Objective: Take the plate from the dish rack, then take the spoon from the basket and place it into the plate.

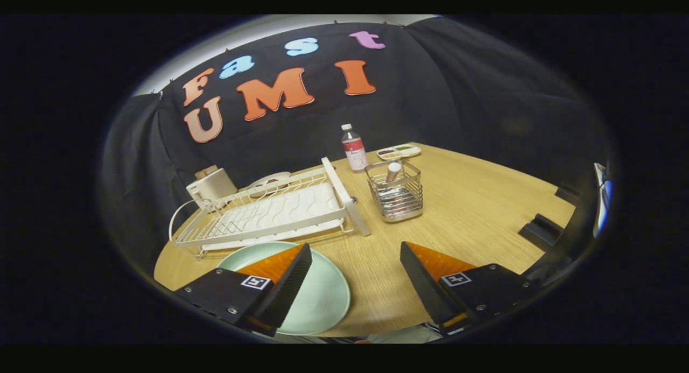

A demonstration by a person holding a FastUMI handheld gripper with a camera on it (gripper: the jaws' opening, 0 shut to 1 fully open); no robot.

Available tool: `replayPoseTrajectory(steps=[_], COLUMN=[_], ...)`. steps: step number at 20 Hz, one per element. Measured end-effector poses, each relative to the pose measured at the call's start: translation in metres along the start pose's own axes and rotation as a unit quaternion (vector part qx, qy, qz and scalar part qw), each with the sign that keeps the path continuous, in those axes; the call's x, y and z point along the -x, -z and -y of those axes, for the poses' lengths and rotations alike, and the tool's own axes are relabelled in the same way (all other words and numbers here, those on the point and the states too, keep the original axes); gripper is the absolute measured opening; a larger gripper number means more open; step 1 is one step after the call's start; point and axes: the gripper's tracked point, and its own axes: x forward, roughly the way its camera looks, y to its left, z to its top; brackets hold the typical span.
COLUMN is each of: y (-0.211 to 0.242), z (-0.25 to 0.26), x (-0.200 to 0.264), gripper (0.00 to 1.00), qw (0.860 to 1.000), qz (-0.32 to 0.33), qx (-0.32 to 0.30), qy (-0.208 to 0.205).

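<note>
Plate (317,297) flat on table (473,211) beneath wide-spread, empty gripper (355,271), dish rack (274,211) just beyond.

Plate out on the table, spoon standing in the basket.
The pale green plate (317,297) lies flat on the wooden table just in front of the white dish rack (274,211), partly under one finger of the wide-open, empty gripper (355,265). The spoon's (393,171) handle sticks up from the wire basket (395,192) beside the rack, beyond the fingers.

wood table (473,201) w/ plate (323,292), dish rack (274,211), basket (395,192), bottle (353,148).
</note>
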Motion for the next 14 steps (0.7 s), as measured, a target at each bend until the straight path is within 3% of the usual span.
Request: replayPoseTrajectory(steps=[10, 14], y=[-0.067, -0.08], z=[0.045, 0.041], x=[-0.013, -0.025], gripper=[0.98, 0.89], qw=[0.992, 0.991], qz=[0.088, 0.107], qx=[0.058, 0.067], qy=[0.068, 0.053])
